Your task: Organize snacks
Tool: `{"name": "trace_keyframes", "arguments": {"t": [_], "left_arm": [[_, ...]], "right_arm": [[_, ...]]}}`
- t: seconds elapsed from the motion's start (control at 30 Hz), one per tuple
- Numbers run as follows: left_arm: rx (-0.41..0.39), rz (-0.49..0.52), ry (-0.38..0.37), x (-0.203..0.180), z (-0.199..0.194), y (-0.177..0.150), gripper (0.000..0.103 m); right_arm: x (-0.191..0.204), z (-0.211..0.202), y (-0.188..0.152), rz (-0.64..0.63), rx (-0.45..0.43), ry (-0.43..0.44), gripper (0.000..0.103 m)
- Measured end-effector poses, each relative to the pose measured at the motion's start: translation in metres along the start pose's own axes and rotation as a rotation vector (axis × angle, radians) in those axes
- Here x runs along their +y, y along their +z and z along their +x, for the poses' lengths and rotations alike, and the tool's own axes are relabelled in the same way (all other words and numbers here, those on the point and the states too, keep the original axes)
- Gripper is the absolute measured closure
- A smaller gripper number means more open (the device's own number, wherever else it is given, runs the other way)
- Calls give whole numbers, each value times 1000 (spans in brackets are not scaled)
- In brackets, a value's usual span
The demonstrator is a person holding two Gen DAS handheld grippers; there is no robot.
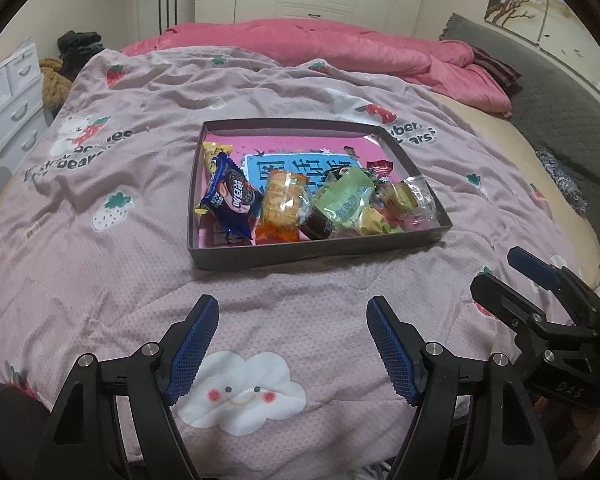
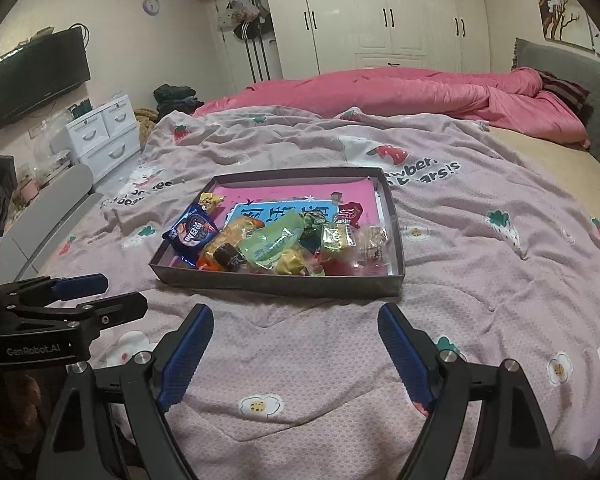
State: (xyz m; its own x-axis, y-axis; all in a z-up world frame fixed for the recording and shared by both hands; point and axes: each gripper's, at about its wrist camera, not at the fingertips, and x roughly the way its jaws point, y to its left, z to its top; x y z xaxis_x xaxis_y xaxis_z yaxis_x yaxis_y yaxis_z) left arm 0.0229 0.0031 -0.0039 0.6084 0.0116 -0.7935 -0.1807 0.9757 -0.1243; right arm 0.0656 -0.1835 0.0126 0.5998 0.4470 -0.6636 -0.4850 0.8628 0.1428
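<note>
A shallow dark grey box (image 1: pixel 308 258) is seen lying flat on a bed covered by a pale pink quilt (image 1: pixel 148 184) printed with strawberries, flowers and a smiling white cloud (image 1: pixel 240 394). The box's floor is lined with a pink sheet bearing a blue panel of large characters (image 1: pixel 284 170). The snacks are gathered inside the box, mostly toward its near wall: a dark blue cookie packet with a round sandwich biscuit pictured on it (image 1: pixel 232 196) is propped at the left, partly over a yellow wrapper (image 1: pixel 216 154); beside it a clear orange-trimmed packet of golden crackers (image 1: pixel 282 204) is laid, then a crumpled pale green packet (image 1: pixel 346 200) over a dark brown one (image 1: pixel 318 222); a red wrapper (image 1: pixel 382 168) and small clear-wrapped sweets (image 1: pixel 414 198) are found at the right. No snack is seen on the quilt outside the box. The left hand-held gripper (image 1: pixel 292 344) is held above the quilt, short of the box's near wall, its blue ridged pads (image 1: pixel 194 344) spread wide with nothing between them. The right hand-held gripper (image 2: pixel 296 350) is likewise held wide and empty over the quilt, near the box. A bunched pink duvet (image 2: pixel 400 88) is seen at the far side of the bed, with white wardrobes (image 2: pixel 384 16) behind it.
</note>
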Motion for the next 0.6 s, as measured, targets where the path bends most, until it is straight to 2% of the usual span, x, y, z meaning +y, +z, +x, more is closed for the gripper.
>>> {"name": "trace_keyframes", "arguments": {"t": [0.6], "left_arm": [[-13,-8,2,1,-4,0,25]], "right_arm": [[0,2,1,-12,-6,9,19]]}}
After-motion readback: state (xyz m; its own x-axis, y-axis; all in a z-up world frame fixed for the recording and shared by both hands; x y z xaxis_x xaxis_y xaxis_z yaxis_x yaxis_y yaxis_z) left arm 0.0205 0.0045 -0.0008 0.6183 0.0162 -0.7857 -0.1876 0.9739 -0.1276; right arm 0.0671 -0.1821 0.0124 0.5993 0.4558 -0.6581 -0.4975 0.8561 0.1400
